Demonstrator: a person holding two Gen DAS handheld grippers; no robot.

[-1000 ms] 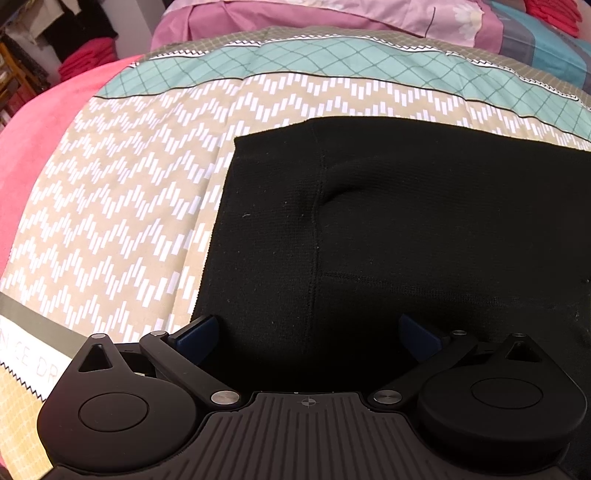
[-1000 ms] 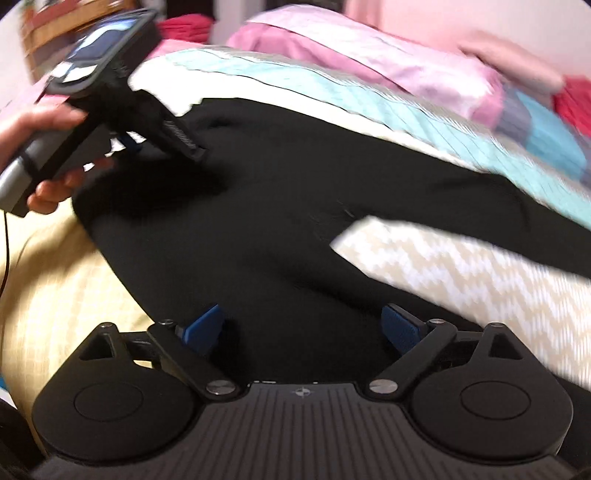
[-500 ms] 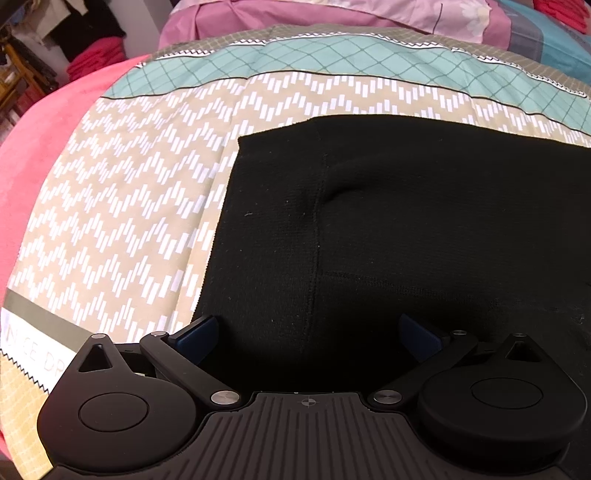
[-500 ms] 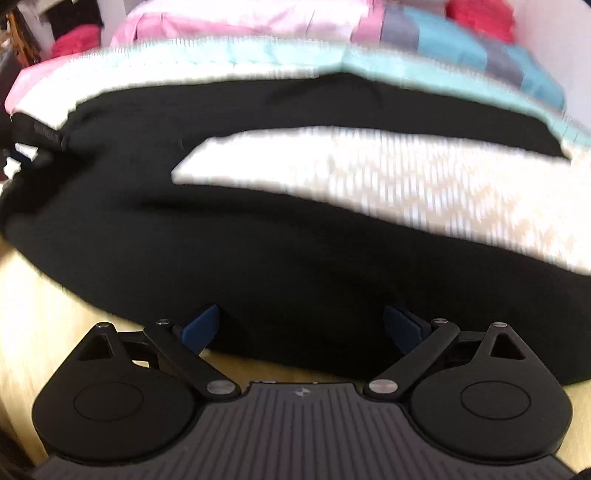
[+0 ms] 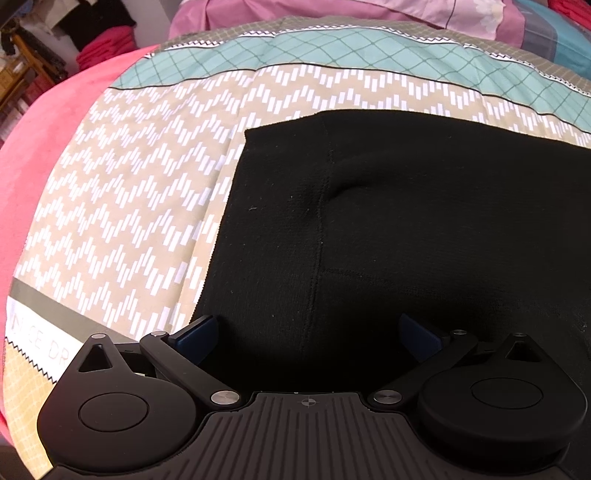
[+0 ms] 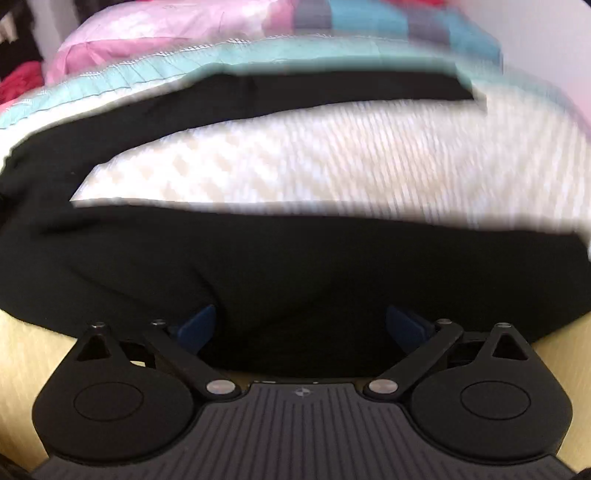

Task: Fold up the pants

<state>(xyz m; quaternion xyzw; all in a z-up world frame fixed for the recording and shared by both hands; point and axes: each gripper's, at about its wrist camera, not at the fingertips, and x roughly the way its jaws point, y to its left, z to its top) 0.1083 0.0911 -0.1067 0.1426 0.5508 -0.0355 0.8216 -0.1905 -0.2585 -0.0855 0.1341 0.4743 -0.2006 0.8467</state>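
Observation:
Black pants (image 5: 424,229) lie spread flat on a patterned bedspread (image 5: 140,206). The left wrist view shows the waist end with a vertical seam. My left gripper (image 5: 308,334) is open, its blue pads over the near edge of the waist, holding nothing. The right wrist view is blurred; it shows the two legs (image 6: 258,254) apart in a V with bedspread (image 6: 332,162) between them. My right gripper (image 6: 301,326) is open over the near leg's edge, holding nothing.
A pink blanket (image 5: 40,155) lies at the left of the bed. Pink and blue pillows (image 5: 369,11) sit at the far side. Red and dark clothes (image 5: 103,48) are stacked on furniture at the far left. A wall (image 6: 546,44) stands at the right.
My right gripper has swung right along the pants, from the waist area to the near leg; the left hand and gripper left its view. My left gripper has barely shifted.

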